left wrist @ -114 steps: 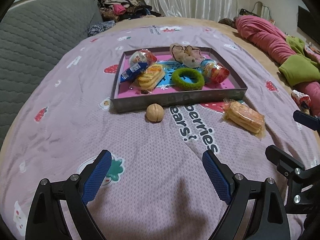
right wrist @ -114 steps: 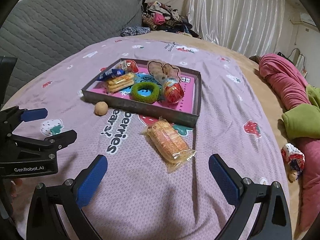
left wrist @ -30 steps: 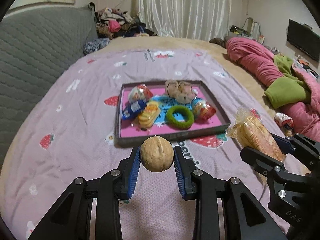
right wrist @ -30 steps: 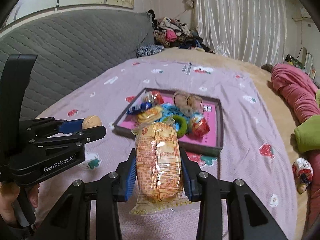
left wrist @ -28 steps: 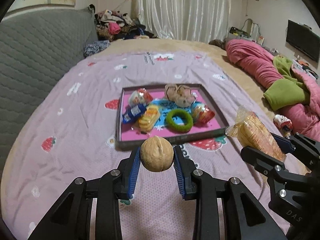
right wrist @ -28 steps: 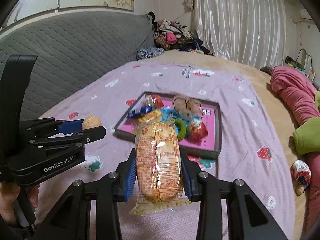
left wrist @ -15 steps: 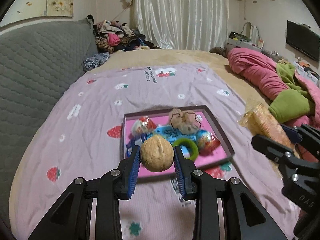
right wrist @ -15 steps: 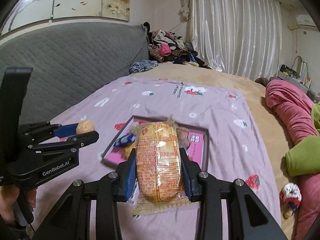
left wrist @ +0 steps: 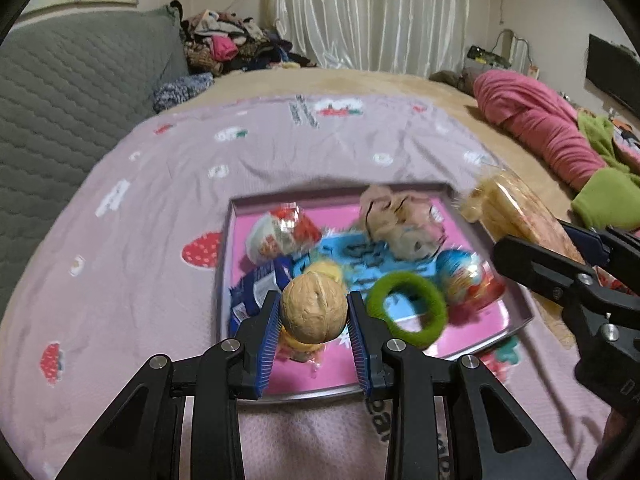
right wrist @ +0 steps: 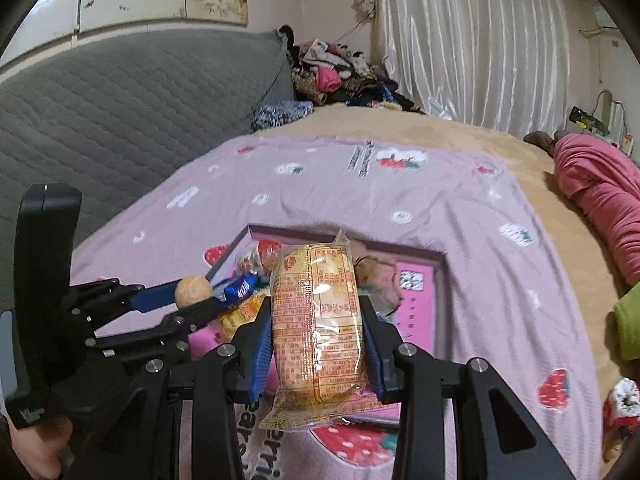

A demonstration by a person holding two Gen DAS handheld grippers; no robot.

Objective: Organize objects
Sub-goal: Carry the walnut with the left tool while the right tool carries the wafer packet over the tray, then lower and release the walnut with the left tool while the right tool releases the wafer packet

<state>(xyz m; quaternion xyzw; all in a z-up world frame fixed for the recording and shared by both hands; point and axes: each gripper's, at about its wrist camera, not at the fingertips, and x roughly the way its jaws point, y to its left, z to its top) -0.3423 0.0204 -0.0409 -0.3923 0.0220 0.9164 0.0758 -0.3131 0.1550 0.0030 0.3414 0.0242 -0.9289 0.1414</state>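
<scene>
Walnut (left wrist: 313, 307) pinched by left tongs (left wrist: 313, 316), biscuit pack (right wrist: 318, 316) by right tongs (right wrist: 318, 332); released high, it could be bounced out of tray (left wrist: 520, 312).

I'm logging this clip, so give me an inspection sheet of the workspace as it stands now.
Surface: pink strawberry-print blanket on a bed.
Job's things: walnut and cracker packet, both held above the tray; tray holds snacks and a green ring.
Clutter: clothes pile, pink bedding.
Grippers: left gripper shut on walnut; right gripper shut on cracker packet.
Cables: nothing seen.
Surroundings: grey quilted headboard, white curtains.
</scene>
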